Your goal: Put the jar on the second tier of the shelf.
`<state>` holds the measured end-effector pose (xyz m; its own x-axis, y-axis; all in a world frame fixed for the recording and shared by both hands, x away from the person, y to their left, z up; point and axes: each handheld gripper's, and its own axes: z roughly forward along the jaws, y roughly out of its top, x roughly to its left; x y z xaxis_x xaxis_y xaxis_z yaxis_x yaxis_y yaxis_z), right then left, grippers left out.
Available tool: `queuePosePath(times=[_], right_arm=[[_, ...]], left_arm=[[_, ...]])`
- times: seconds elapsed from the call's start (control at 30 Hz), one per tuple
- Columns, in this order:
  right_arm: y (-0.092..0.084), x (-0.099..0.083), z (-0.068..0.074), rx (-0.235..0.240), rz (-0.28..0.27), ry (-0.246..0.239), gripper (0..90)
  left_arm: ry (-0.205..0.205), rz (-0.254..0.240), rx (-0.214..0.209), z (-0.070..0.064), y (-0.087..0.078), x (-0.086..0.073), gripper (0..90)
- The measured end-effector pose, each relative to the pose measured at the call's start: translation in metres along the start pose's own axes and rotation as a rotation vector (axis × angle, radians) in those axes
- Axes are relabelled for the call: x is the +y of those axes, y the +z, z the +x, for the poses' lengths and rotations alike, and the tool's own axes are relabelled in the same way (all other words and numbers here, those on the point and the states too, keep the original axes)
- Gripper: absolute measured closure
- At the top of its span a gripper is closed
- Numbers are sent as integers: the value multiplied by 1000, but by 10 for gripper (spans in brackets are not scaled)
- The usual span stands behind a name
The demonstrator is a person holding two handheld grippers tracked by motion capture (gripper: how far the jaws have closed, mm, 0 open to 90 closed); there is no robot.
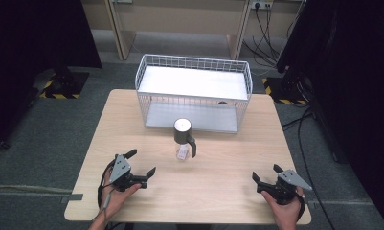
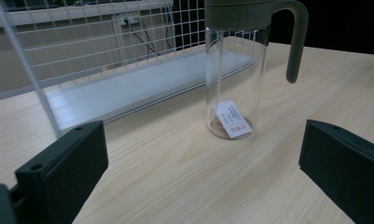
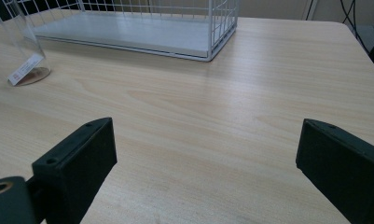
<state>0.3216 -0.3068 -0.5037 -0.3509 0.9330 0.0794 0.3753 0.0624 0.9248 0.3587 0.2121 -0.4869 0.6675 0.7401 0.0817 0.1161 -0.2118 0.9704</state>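
A clear glass jug (image 1: 183,140) with a dark grey lid and handle stands upright in the middle of the wooden table (image 1: 228,158), just in front of a white wire rack (image 1: 194,91). A small white and red label lies at its bottom. In the left gripper view the jug (image 2: 233,74) rises straight ahead, its handle to the right. My left gripper (image 1: 141,163) rests open at the front left, empty, a short way from the jug. My right gripper (image 1: 265,173) stands open at the front right, empty. The jug's base (image 3: 17,60) shows at the far left of the right gripper view.
The wire rack (image 2: 105,56) has a white upper shelf and a white bottom board and takes up the back middle of the table. Dark curtains hang at both sides, and cables run on the floor at the back right. Bare tabletop (image 3: 212,116) lies between the grippers.
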Motion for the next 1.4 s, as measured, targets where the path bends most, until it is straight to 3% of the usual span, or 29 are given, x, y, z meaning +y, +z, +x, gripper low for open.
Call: queuePosePath(times=[0.63,1.0,1.4], right_arm=[[0,0,0,2,0,0,53],[0,0,0,2,2,1,53],[0,0,-1,6,-1,7,52]], left_arm=[[-6,-24,-56,-19,53,16,14],[-3,-26,-70,-23,80,24,29],[-27,-32,-79,-26,105,28,136]])
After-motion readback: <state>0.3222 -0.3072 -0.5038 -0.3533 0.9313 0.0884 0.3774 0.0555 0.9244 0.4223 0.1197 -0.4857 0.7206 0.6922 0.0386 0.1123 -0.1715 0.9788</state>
